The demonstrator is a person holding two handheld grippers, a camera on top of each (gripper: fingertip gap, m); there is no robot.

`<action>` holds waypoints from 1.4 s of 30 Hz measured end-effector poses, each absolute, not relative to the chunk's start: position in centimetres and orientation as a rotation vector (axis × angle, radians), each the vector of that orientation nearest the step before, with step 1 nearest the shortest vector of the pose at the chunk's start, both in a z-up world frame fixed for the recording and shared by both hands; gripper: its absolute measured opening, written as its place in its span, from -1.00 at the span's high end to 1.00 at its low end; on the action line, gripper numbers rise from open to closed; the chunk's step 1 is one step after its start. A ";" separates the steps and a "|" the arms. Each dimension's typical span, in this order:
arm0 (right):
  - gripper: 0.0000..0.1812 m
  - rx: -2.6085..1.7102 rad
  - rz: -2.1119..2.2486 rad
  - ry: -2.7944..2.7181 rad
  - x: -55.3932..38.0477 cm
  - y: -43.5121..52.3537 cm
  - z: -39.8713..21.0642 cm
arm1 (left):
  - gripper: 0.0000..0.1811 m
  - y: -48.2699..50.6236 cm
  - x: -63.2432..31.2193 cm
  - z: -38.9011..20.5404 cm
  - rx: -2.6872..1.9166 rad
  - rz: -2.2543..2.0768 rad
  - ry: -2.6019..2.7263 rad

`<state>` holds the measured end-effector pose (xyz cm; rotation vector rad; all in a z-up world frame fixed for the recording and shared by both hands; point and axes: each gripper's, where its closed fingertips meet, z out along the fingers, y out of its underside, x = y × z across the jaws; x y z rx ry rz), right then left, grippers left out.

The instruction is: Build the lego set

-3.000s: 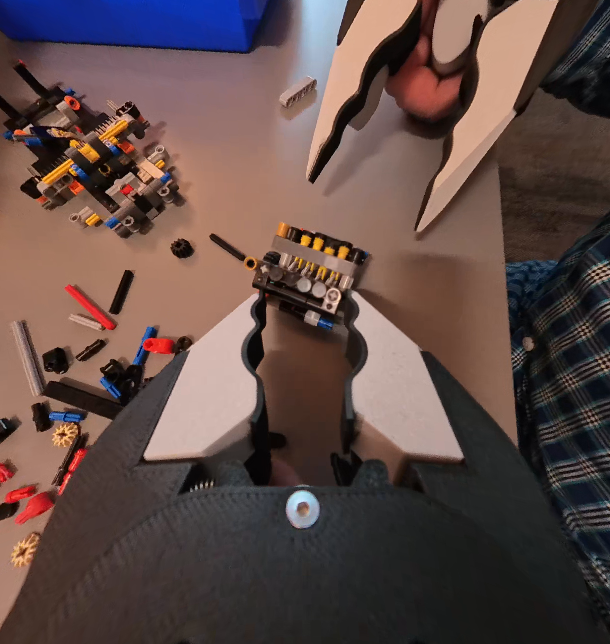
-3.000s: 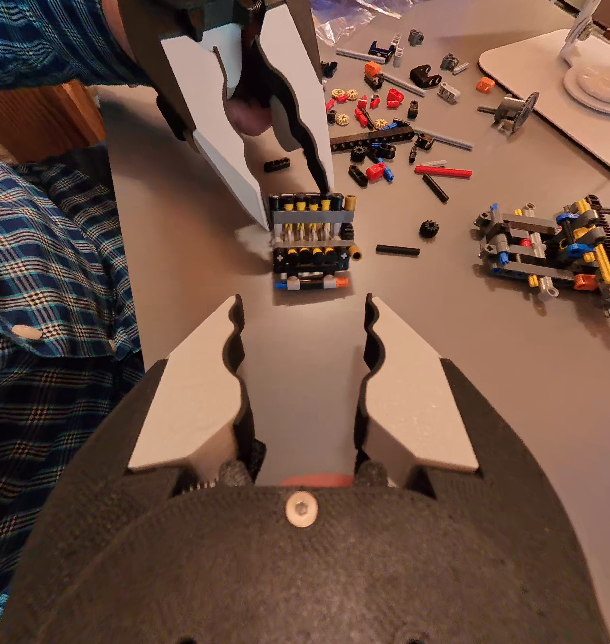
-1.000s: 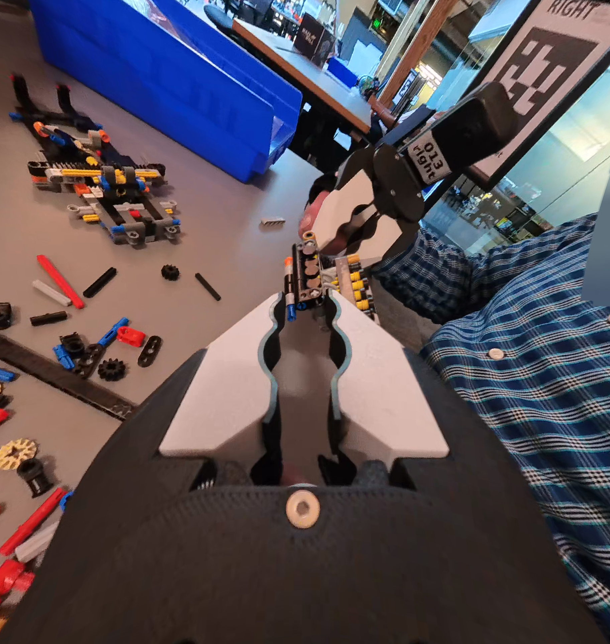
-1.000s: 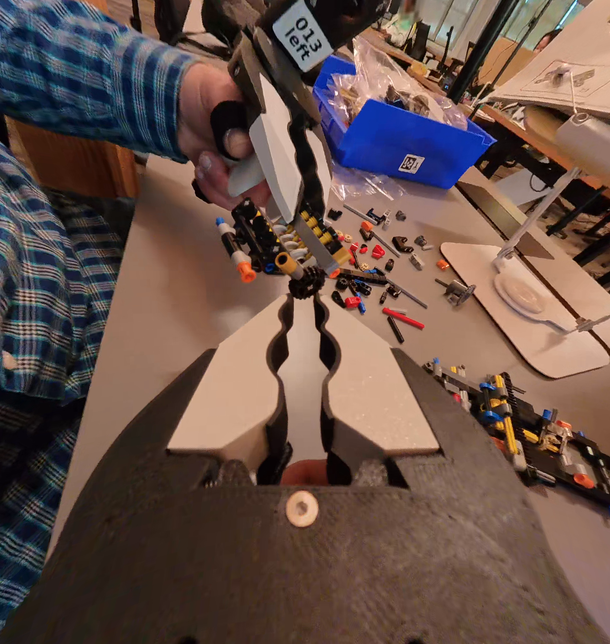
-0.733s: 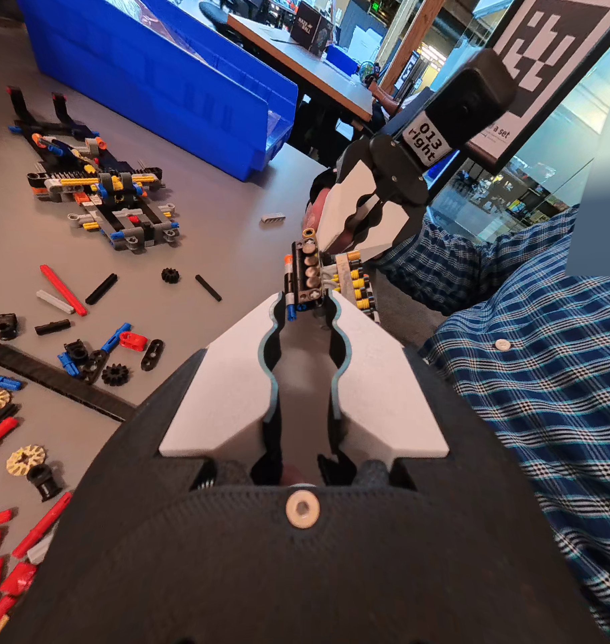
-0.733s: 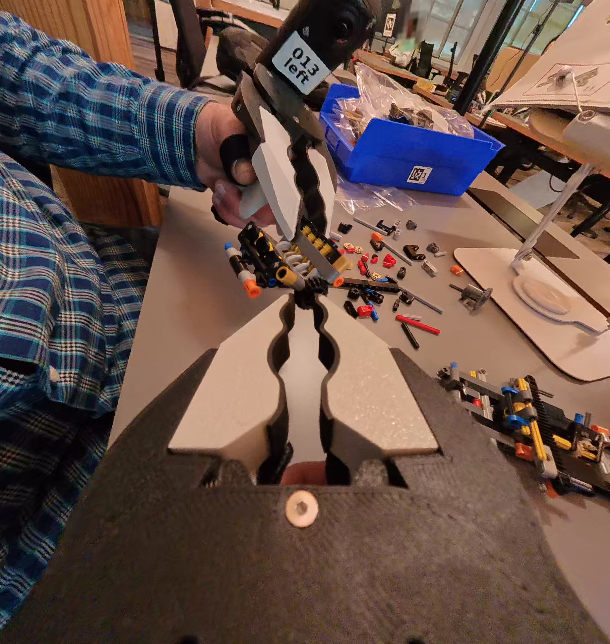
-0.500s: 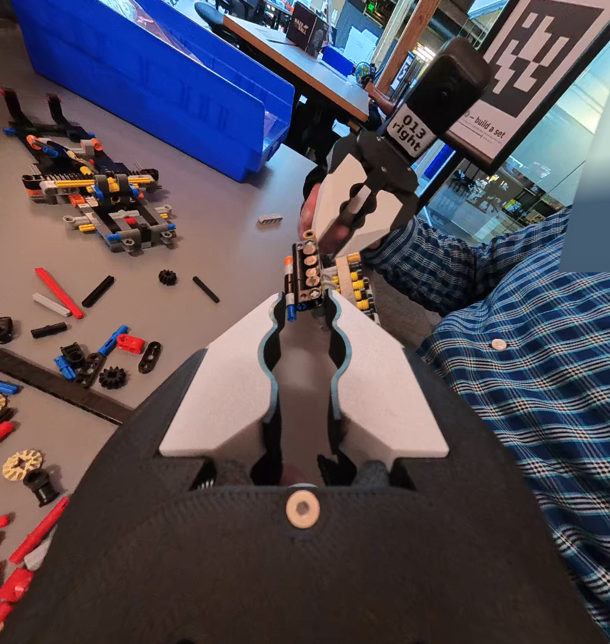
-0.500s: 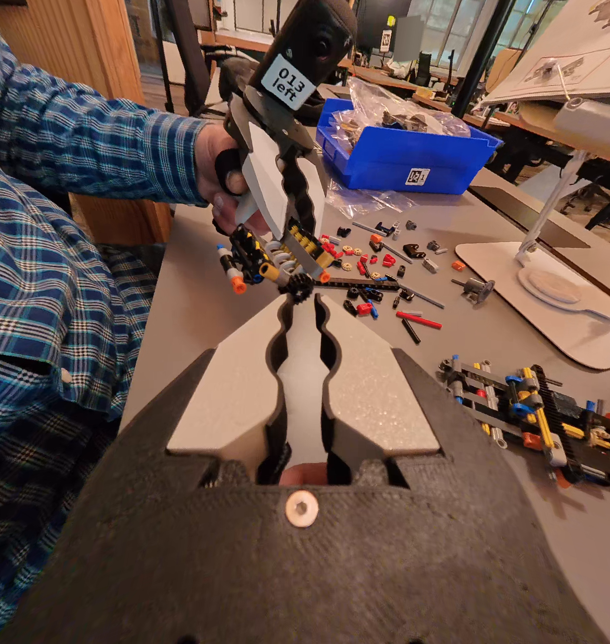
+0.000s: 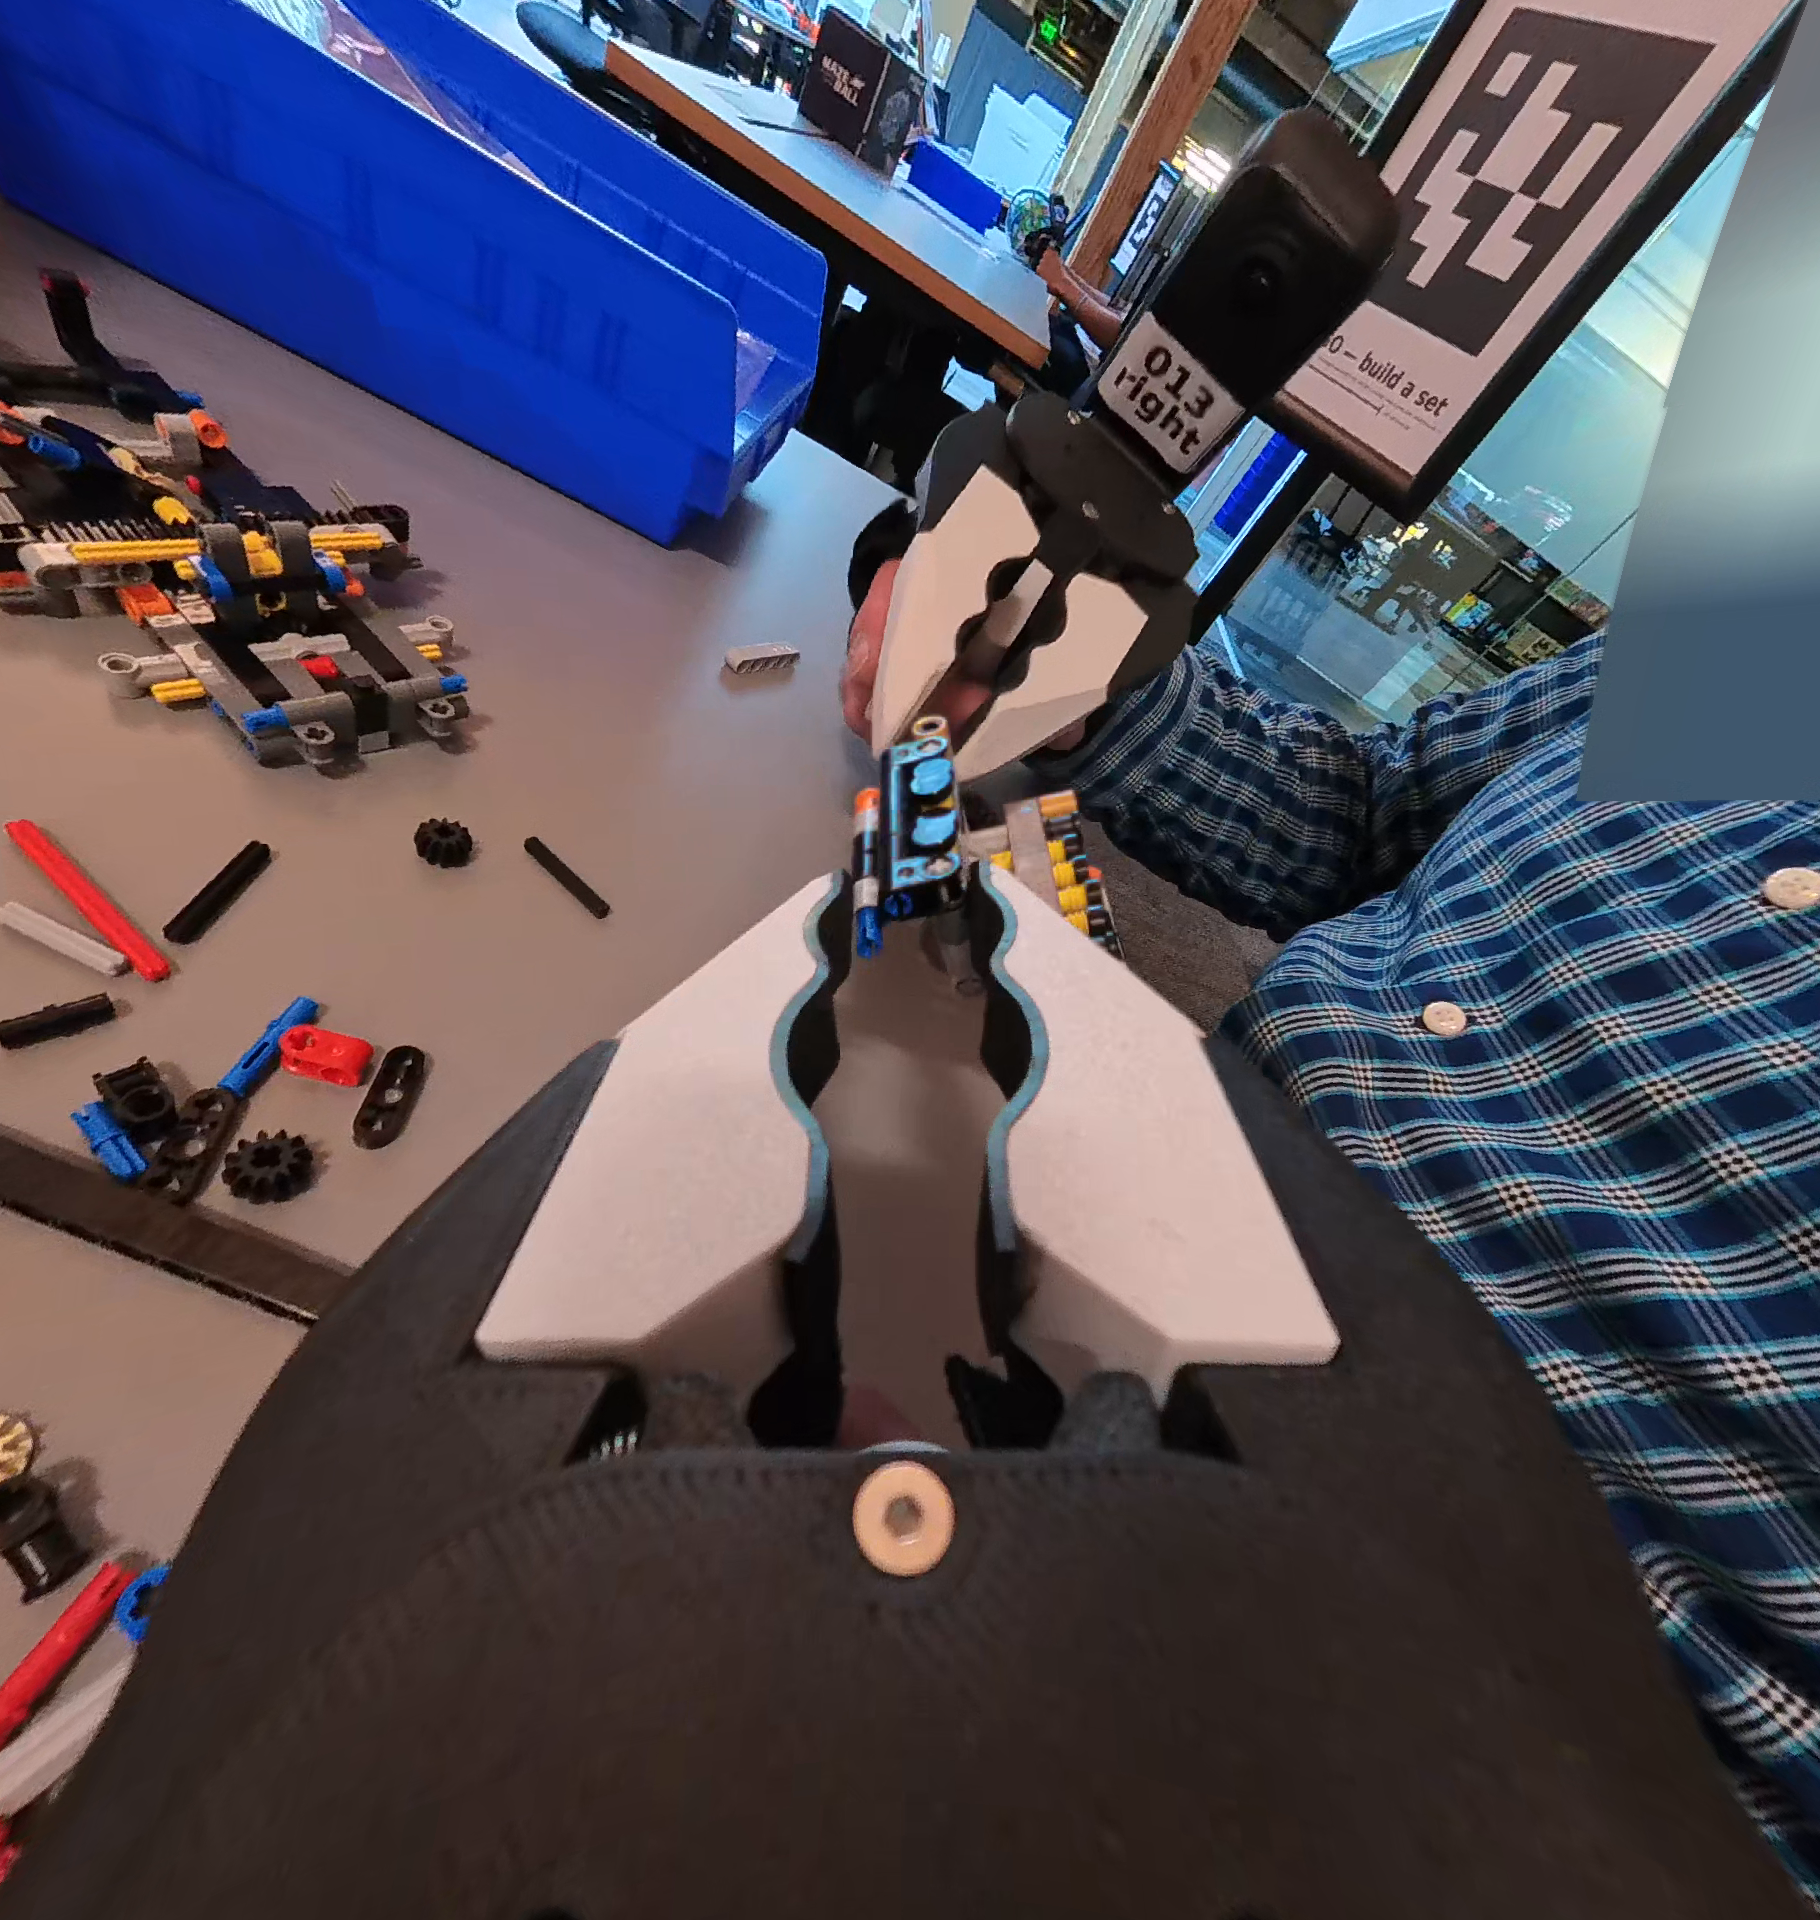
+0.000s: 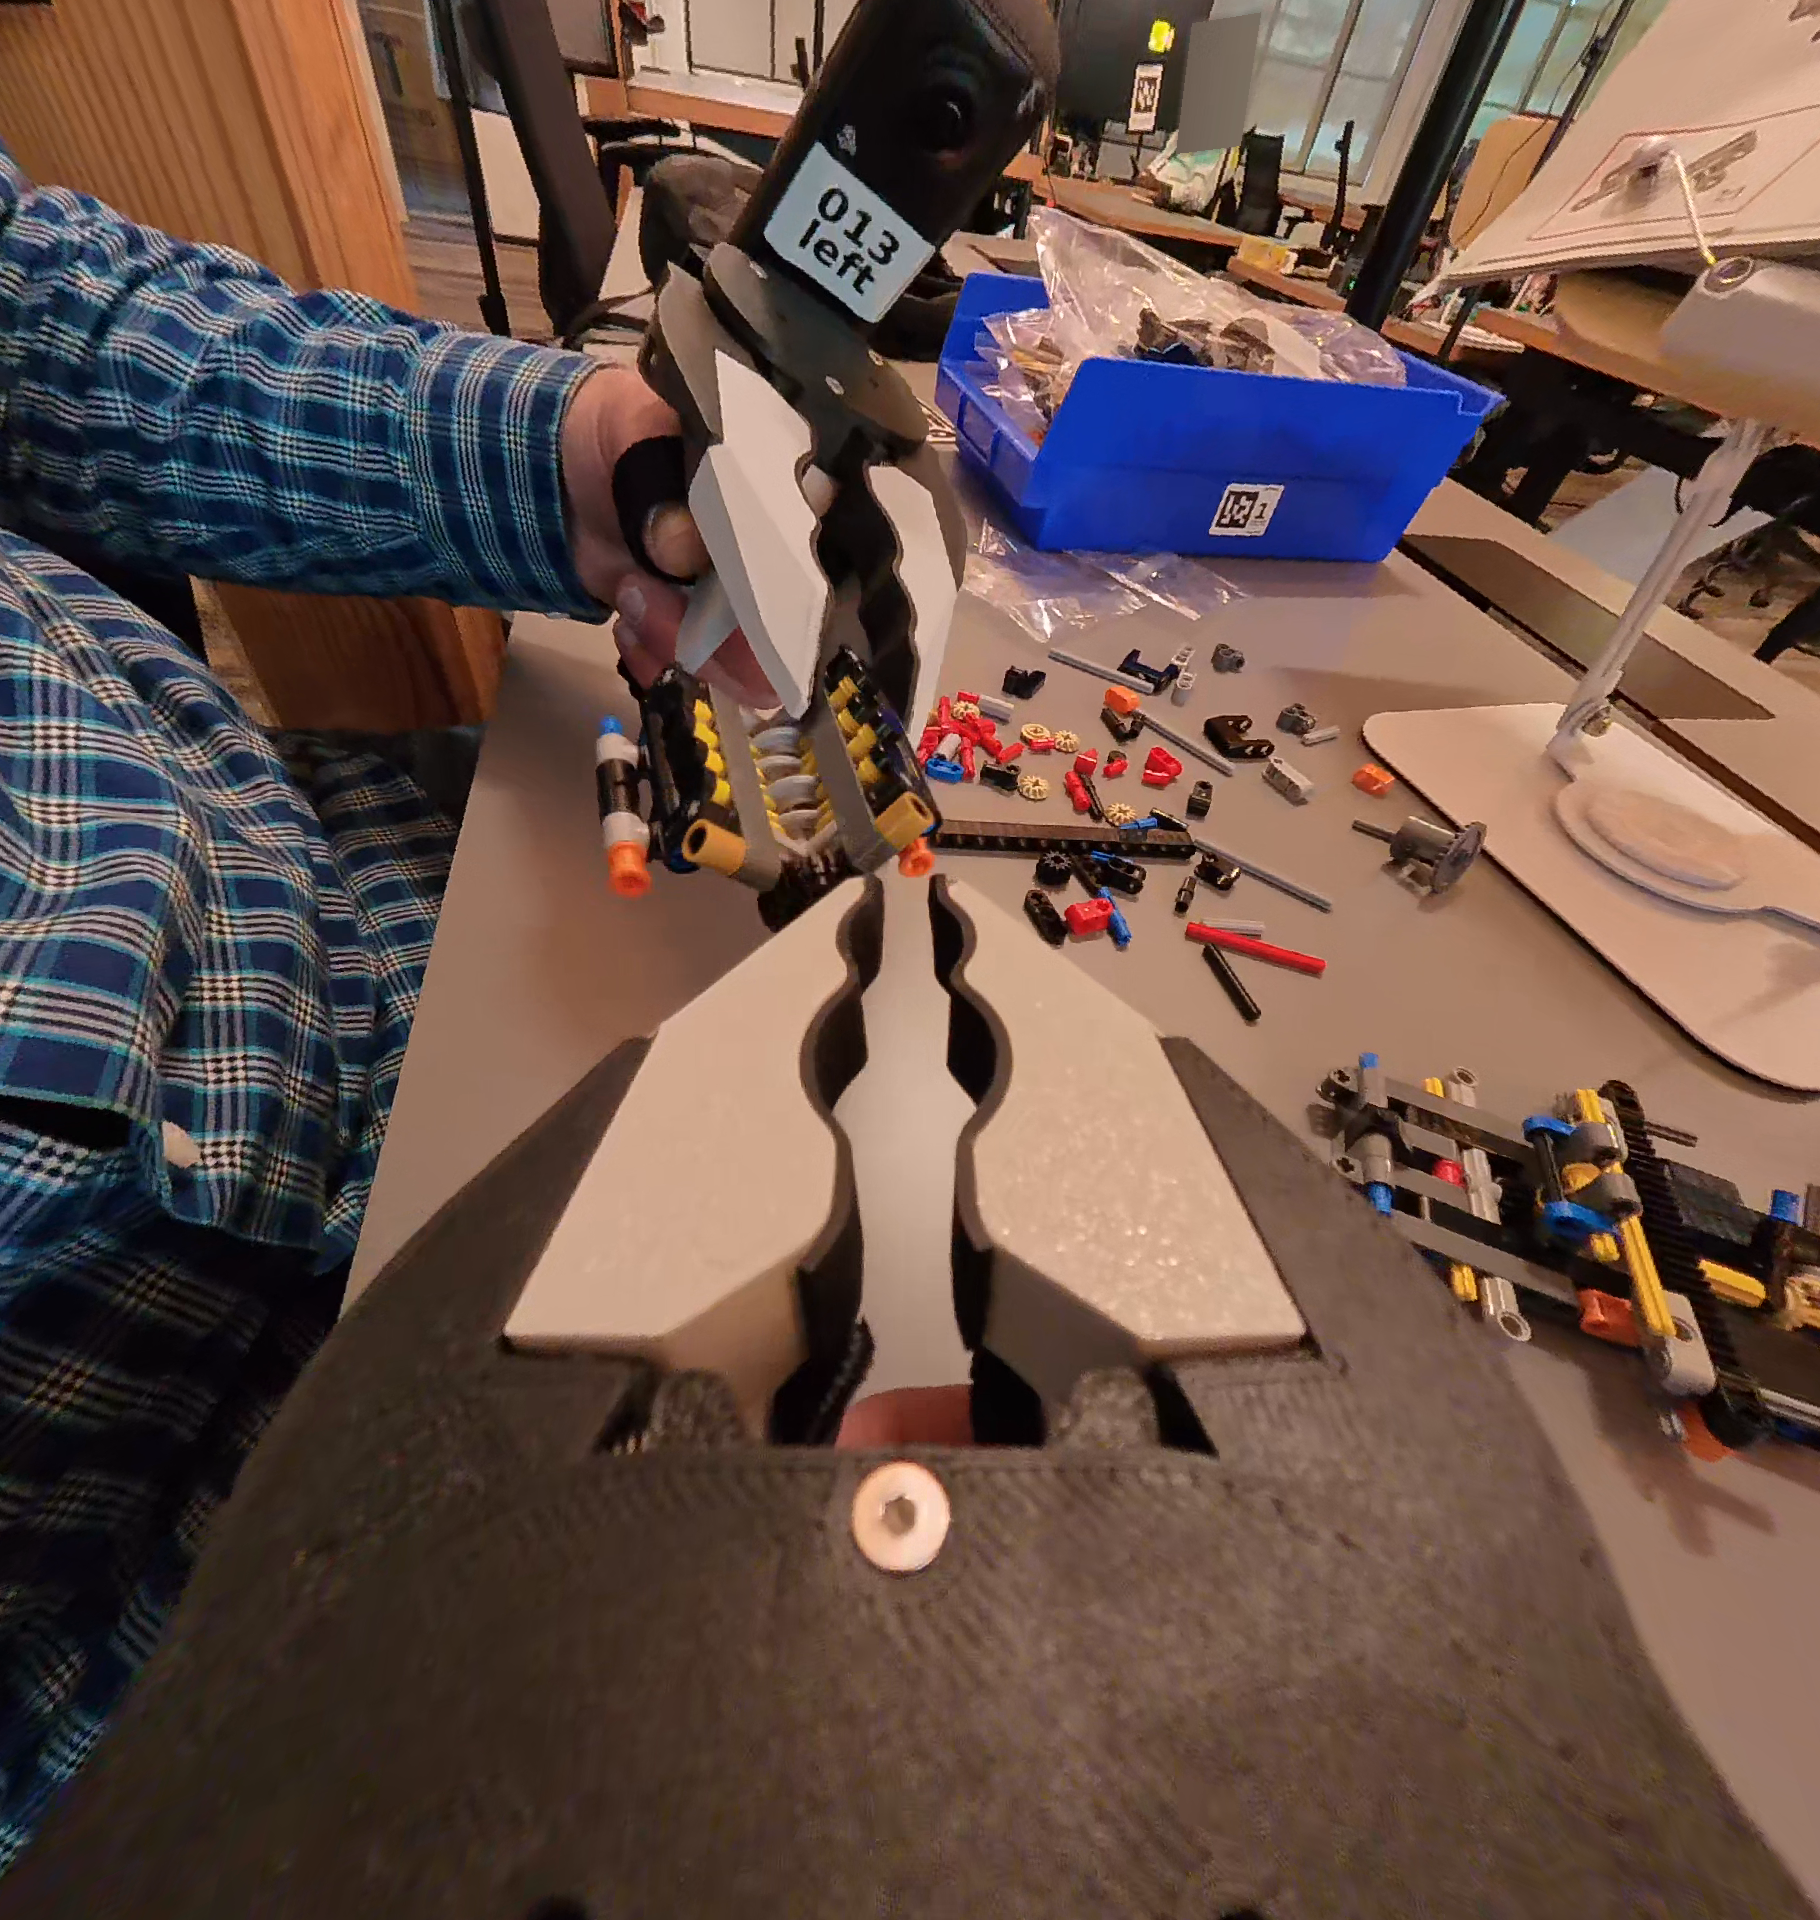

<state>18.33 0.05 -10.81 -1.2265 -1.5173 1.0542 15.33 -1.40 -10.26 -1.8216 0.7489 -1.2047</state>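
Build stands partly complete. The left gripper (image 9: 911, 904) has its jaws closed on a small engine-like sub-assembly (image 10: 766, 774) of black, yellow and grey pieces, held in the air above the near edge of the table (image 10: 532, 935). The right gripper (image 10: 904, 891) meets that sub-assembly from below; its jaws are drawn nearly together at the tips, just beside a small black gear (image 10: 797, 883) on the unit's lower end, but whether they pinch the gear cannot be told. A larger chassis assembly (image 10: 1602, 1247) lies finished in part at 4 o'clock in the right wrist view, well apart from the held unit and not joined to it. Many loose pieces (image 10: 1082, 790) remain scattered at 1 o'clock in the same view, among them a long black beam (image 10: 1062, 836), a red axle (image 10: 1254, 948) and tan gears. A blue bin (image 10: 1207, 457) holding bagged parts sits beyond them. Judgement: two sub-assemblies exist, the mating of them is outstanding, and a considerable share of parts is unused.
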 end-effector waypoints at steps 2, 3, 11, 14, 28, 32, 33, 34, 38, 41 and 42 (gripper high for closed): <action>0.93 -1.236 1.041 -1.531 18.2 0.0 -11.2 | 0.78 -1.4 15.4 -10.2 -1.817 -1.207 0.749; 0.92 -1.237 1.034 -1.539 18.2 -0.1 -11.4 | 0.78 -1.4 15.5 -10.1 -1.813 -1.213 0.744; 0.90 -1.256 0.975 -1.573 18.1 -0.4 -12.3 | 0.85 -1.0 15.3 -9.9 -1.796 -1.233 0.678; 0.89 -1.272 0.960 -1.592 18.1 -0.5 -12.9 | 0.85 -0.8 15.2 -10.9 -1.828 -1.207 0.678; 0.84 -1.296 1.017 -1.471 18.4 0.4 -11.4 | 0.85 0.0 15.3 -8.2 -1.667 -1.364 0.496; 0.82 -1.276 1.020 -1.471 18.2 -0.2 -11.0 | 0.85 0.2 15.1 -7.8 -1.640 -1.380 0.459; 0.81 -1.270 1.027 -1.470 18.2 -0.3 -10.8 | 0.85 0.2 15.2 -7.7 -1.637 -1.381 0.458; 0.81 -1.267 1.035 -1.463 18.3 -0.3 -10.7 | 0.85 0.2 15.2 -7.7 -1.635 -1.384 0.458; 0.81 -1.252 1.084 -1.421 18.7 -0.2 -9.6 | 0.85 0.2 15.1 -7.5 -1.626 -1.387 0.457; 0.82 -1.256 1.093 -1.390 18.9 0.4 -9.2 | 0.85 0.1 15.2 -7.5 -1.624 -1.395 0.467; 0.81 -1.259 1.100 -1.385 18.9 0.4 -9.2 | 0.85 0.0 15.2 -7.6 -1.626 -1.395 0.469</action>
